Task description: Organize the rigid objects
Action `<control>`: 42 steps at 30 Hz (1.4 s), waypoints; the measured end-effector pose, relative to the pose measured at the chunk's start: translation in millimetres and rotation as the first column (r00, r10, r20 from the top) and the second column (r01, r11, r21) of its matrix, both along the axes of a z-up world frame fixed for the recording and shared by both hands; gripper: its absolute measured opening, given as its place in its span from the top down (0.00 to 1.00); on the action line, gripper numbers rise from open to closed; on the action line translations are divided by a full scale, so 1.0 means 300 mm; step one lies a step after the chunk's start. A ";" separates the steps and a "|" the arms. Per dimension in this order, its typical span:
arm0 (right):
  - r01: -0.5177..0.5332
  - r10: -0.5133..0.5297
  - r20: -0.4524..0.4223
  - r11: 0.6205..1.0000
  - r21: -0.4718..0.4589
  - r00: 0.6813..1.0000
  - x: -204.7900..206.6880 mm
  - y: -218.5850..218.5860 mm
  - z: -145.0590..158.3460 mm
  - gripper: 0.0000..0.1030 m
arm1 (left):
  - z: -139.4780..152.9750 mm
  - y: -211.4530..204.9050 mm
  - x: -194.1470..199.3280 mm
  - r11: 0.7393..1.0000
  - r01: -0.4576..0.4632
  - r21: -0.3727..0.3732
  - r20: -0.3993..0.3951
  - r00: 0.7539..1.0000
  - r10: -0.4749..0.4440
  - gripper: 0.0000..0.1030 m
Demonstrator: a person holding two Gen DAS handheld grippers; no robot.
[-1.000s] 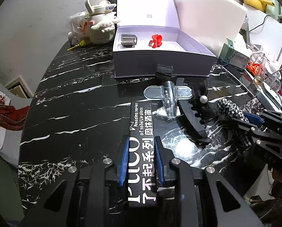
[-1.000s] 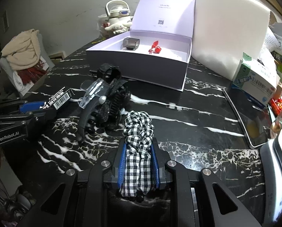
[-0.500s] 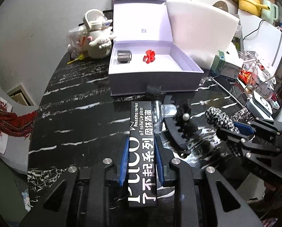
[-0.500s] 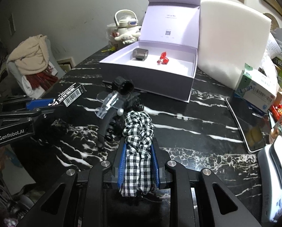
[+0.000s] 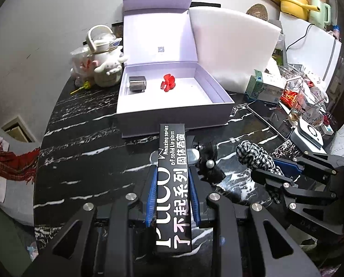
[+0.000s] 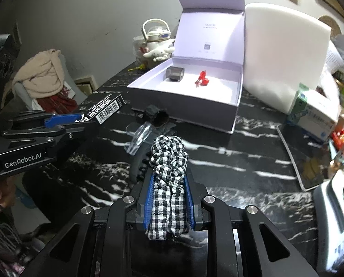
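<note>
My left gripper (image 5: pixel 172 180) is shut on a long black lip-gloss box (image 5: pixel 173 180) with white lettering, held above the black marble table (image 5: pixel 84 161). My right gripper (image 6: pixel 168 184) is shut on a black-and-white checked scrunchie (image 6: pixel 168 161). Ahead stands an open lilac gift box (image 5: pixel 172 106) holding a grey cube (image 5: pixel 136 83) and a red flower clip (image 5: pixel 168 82). A clear hair claw (image 6: pixel 139 136), a black hair claw (image 6: pixel 137 166) and a black pearl bow (image 5: pixel 208 166) lie on the table below the grippers. In the right wrist view the left gripper (image 6: pixel 84 117) shows at the left with the box (image 6: pixel 105 109).
A white teapot figurine (image 5: pixel 105 64) stands left of the gift box, a white foam block (image 5: pixel 231 48) behind it. A medicine carton (image 5: pixel 264 88), a tablet (image 5: pixel 271 120), glasses and small devices crowd the table's right edge. A chair with clothes (image 6: pixel 42 78) stands at the left.
Both grippers have risen with their objects, so the table and gift box look smaller and further below. The hair claws stay on the table.
</note>
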State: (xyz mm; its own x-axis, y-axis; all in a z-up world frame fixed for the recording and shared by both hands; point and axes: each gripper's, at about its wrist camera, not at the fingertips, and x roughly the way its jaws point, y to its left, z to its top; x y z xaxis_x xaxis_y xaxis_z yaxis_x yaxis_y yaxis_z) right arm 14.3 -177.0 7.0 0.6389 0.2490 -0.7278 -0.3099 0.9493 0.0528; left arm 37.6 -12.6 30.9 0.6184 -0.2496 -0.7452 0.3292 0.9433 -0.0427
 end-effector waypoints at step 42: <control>-0.058 0.063 0.073 0.997 -0.060 0.995 0.459 -0.014 0.170 0.77 | 0.148 -0.057 0.467 0.995 0.095 0.002 0.087 0.992 -0.095 0.75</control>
